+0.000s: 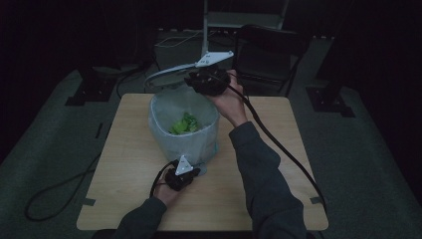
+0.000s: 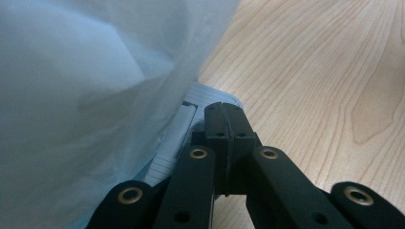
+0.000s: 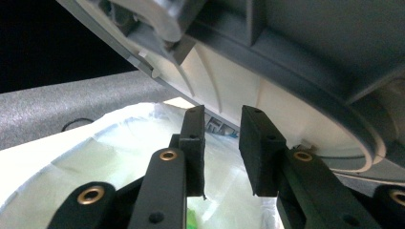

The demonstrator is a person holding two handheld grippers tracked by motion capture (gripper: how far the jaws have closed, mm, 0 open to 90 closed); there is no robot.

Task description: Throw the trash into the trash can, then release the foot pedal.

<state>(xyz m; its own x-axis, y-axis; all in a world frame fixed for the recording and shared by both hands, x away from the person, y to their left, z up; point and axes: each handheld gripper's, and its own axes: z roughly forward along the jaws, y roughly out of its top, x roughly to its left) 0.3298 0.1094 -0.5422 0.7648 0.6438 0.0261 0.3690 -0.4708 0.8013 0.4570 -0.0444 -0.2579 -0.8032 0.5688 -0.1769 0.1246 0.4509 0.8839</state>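
The left gripper's (image 2: 224,110) jaws are pressed flat together with nothing between them. Their tips lie on, or just over, the grey ribbed foot pedal (image 2: 210,93) at the base of the small bin, so the pedal is directly beneath and ahead of them; whether they bear down on it I cannot tell. Beside them in the left gripper view the translucent white plastic bag liner (image 2: 95,95) bulges out, and on the other side runs the pale wooden table (image 2: 310,71). The right gripper's (image 3: 222,125) jaws stand a little apart and grip nothing. Just above and beyond their tips is the pale ribbed underside of the round grey plastic lid (image 3: 286,71), tilted up on its hinge, and below them is the lined mouth of the bin (image 3: 119,157). In the high view the bin (image 1: 189,144) stands near the middle of the table (image 1: 124,199) with green leafy scraps (image 1: 185,123) at its bottom. The left gripper (image 1: 196,171) is at its near foot and the right gripper (image 1: 206,82) is over its far rim, close under the raised lid (image 1: 169,72). The lid slopes up and away from the right jaws, toward the left of that view, and the right hand is much the nearer to it. I judge that handling the lid falls to the right hand, which would have to take the lid's thin edge between its pads, while the left stays at the pedal.
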